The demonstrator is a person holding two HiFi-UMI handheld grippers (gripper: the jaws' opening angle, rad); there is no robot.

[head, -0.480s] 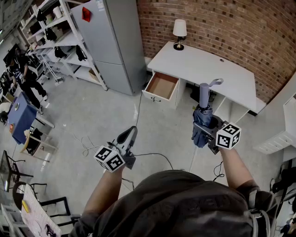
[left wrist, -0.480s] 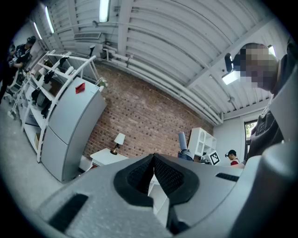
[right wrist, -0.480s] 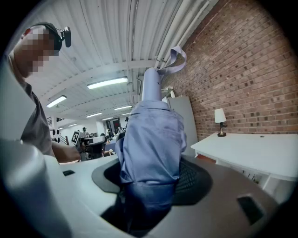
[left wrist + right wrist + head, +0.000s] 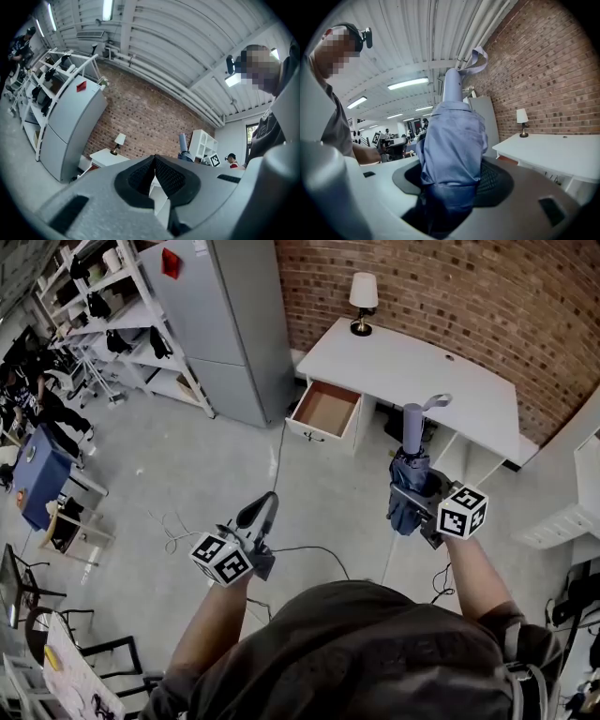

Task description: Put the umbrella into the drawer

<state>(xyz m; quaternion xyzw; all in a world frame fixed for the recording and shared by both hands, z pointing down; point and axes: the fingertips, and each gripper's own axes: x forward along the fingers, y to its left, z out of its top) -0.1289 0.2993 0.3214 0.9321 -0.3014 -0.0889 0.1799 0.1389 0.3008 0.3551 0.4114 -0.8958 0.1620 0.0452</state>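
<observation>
A folded blue umbrella [image 4: 409, 479] with a grey handle and wrist strap stands upright in my right gripper [image 4: 418, 495], whose jaws are shut on its cloth body [image 4: 452, 140]. The white desk [image 4: 422, 371] stands against the brick wall, and its wooden drawer [image 4: 325, 412] is pulled out at the desk's left end, empty inside. My left gripper [image 4: 262, 517] hangs over the floor, left of the umbrella, its black pads [image 4: 161, 176] pressed together with nothing between them. In the left gripper view the umbrella [image 4: 183, 144] shows far off to the right.
A table lamp [image 4: 362, 304] stands on the desk's back left corner. A tall grey fridge [image 4: 225, 324] and white shelving [image 4: 112, 306] stand left of the drawer. Cables [image 4: 281, 549] trail across the concrete floor. A white shelf unit [image 4: 572, 512] is at the right.
The view has shifted slightly; both grippers keep their places and the umbrella stays clamped upright in the right one.
</observation>
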